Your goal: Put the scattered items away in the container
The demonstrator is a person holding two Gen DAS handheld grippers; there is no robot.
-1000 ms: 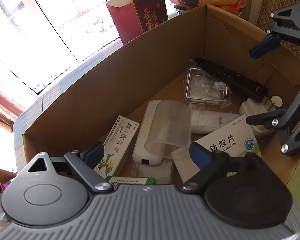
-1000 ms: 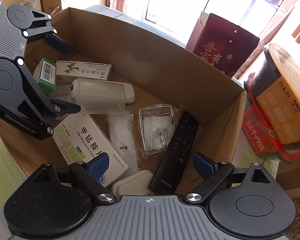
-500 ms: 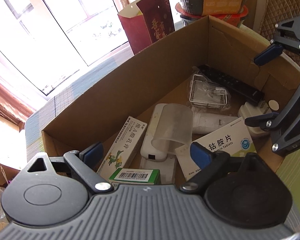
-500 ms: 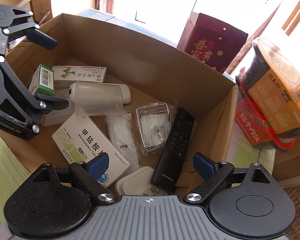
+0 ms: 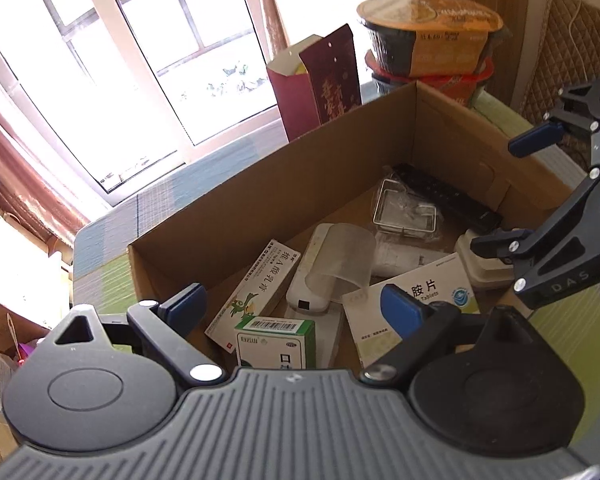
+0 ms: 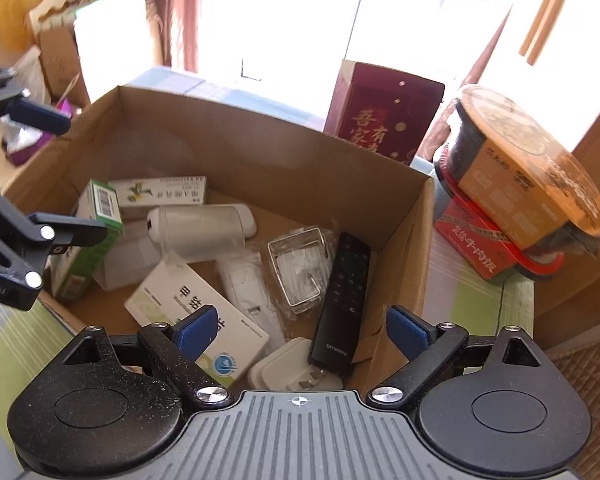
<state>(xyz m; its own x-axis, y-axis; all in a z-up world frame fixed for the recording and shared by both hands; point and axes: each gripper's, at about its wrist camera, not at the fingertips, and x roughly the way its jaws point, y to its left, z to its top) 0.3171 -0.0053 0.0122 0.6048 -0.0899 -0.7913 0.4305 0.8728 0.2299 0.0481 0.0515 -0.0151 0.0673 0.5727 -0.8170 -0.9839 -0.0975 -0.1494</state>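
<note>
The open cardboard box (image 5: 280, 184) (image 6: 240, 148) holds a black remote (image 5: 444, 196) (image 6: 346, 300), a wire rack in plastic wrap (image 5: 406, 212) (image 6: 300, 268), a white device with a translucent cap (image 5: 324, 268) (image 6: 204, 228), a green carton (image 5: 276, 340) (image 6: 100, 216), two white medicine boxes (image 5: 256, 284) (image 6: 188, 304) and a white plug (image 5: 476, 264) (image 6: 288, 372). My left gripper (image 5: 294, 306) (image 6: 58, 174) hovers open over the box's near left end. Above the right end my right gripper (image 6: 302, 326) (image 5: 518, 190) is open too. Neither holds anything.
A maroon carton (image 5: 324, 84) (image 6: 384, 116) stands behind the box. Stacked instant-noodle bowls (image 5: 428, 44) (image 6: 520, 184) sit by the box's far right corner. Bright windows lie beyond. A quilted chair back (image 5: 572, 52) is at the right, and bags clutter the left.
Both grippers have drawn back and upward from the box, so more of the room shows. They stay open. The items in the box have not moved.
</note>
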